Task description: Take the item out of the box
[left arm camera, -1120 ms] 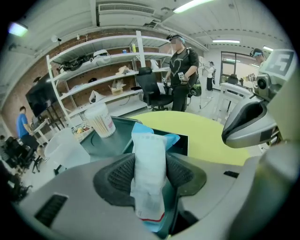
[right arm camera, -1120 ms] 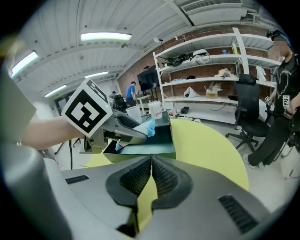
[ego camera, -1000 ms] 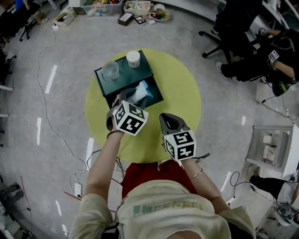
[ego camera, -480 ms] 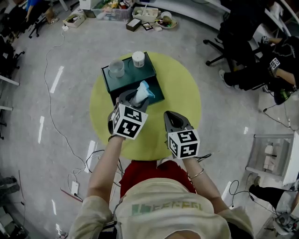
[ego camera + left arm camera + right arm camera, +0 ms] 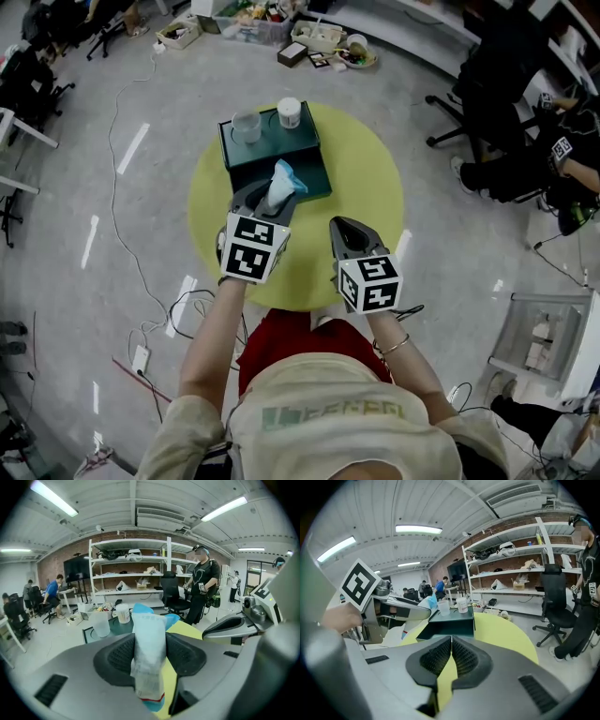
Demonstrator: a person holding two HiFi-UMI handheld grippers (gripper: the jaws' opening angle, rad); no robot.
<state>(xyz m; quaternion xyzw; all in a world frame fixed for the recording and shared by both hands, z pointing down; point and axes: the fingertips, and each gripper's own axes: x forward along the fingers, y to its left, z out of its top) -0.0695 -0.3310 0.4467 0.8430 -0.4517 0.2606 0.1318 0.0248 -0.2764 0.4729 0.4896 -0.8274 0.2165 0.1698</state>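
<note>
A dark green box (image 5: 312, 173) sits at the far side of the round yellow table (image 5: 375, 187). My left gripper (image 5: 267, 199) is shut on a light blue and white packet (image 5: 280, 180), which it holds upright just above the box's near, open end. In the left gripper view the packet (image 5: 149, 644) stands clamped between the two black pads (image 5: 187, 656), with its top sticking out past them. My right gripper (image 5: 345, 230) hovers over the table to the right of the box. Its jaws (image 5: 450, 656) are shut with nothing between them.
A clear cup (image 5: 246, 127) and a white cup (image 5: 289, 112) stand on the box's far half. Cables (image 5: 131, 234) trail on the floor to the left. Office chairs and seated people (image 5: 525, 141) are at the right, and a person (image 5: 201, 590) stands by the shelves.
The left gripper has drawn the packet a little up and back from the box's opening. The head view has shifted. The right gripper has barely moved.
</note>
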